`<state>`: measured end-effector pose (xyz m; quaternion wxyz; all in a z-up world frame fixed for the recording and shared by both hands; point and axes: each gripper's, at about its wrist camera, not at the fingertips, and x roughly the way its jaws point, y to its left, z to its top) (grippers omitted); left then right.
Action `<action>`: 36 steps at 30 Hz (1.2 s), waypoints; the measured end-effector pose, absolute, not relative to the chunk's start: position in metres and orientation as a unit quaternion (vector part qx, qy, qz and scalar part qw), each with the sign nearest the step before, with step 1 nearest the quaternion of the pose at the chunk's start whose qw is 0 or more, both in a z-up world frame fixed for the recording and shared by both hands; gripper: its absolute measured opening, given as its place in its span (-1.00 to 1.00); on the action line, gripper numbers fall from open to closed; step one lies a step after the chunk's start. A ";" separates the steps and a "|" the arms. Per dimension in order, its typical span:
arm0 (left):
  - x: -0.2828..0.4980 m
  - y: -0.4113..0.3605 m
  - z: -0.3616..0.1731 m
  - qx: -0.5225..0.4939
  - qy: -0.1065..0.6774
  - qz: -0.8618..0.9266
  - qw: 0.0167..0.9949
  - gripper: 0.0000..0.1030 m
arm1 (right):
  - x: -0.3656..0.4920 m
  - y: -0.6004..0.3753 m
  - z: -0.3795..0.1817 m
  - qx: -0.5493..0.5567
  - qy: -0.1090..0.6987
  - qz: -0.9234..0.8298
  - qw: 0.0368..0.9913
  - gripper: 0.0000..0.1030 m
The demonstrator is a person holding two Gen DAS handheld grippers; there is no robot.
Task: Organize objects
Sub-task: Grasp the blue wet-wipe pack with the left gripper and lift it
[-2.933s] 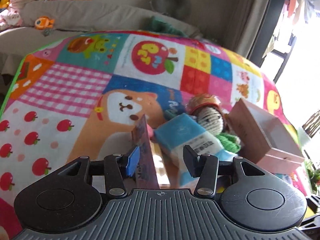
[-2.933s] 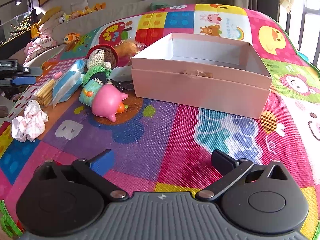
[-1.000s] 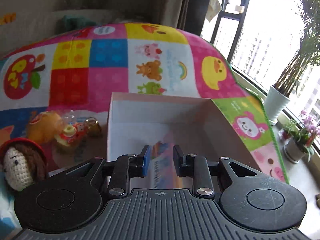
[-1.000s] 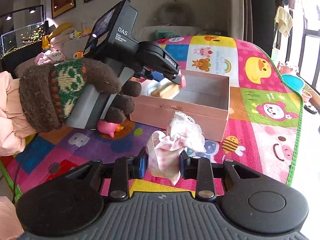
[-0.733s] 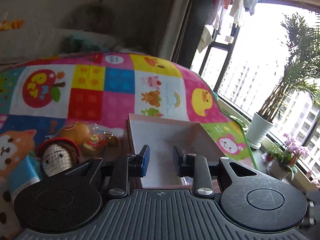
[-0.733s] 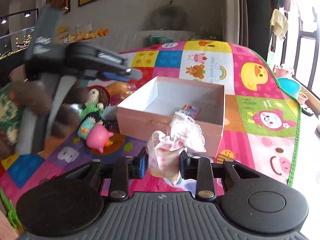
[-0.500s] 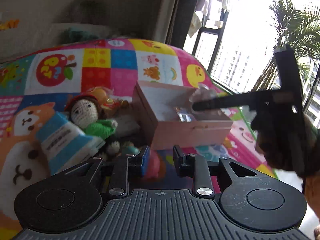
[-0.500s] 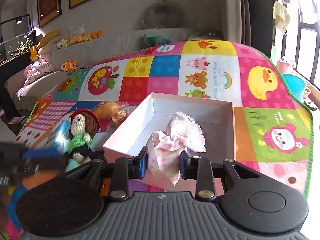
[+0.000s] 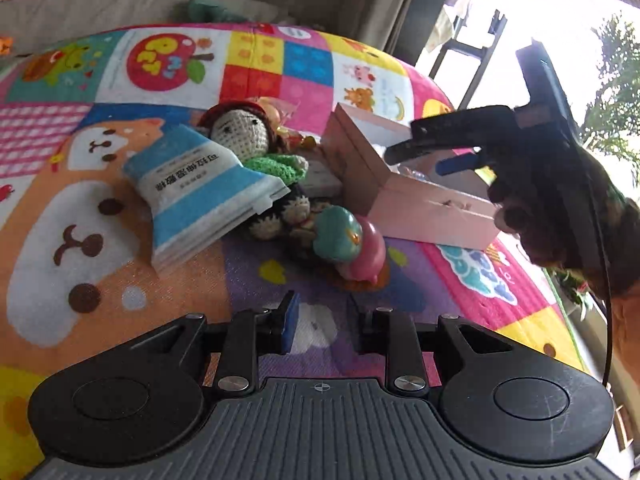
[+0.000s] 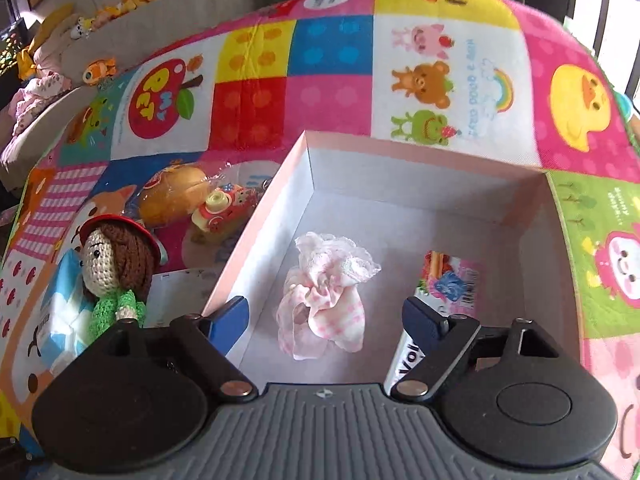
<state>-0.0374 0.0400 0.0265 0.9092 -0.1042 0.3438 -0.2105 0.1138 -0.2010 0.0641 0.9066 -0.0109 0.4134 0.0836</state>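
The right gripper (image 10: 324, 320) hangs over the pink box (image 10: 420, 160) with its jaws wide and empty. The frilly cloth (image 10: 324, 296) lies loose on the box floor, beside a flat snack packet (image 10: 448, 280). The left gripper (image 9: 326, 326) has narrow jaws that hold nothing, low over the play mat (image 9: 260, 72). Just ahead is the pink pig toy (image 9: 362, 256), which looks light, smooth and rounded, so it may slip; I would take it across the body. The crochet doll (image 9: 240, 132) is soft and grips easily at the waist.
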 end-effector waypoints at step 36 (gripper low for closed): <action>0.054 0.097 0.042 -0.202 0.384 -0.093 0.896 -0.61 | -0.029 -0.209 -0.001 -0.034 0.373 0.104 0.921 1.00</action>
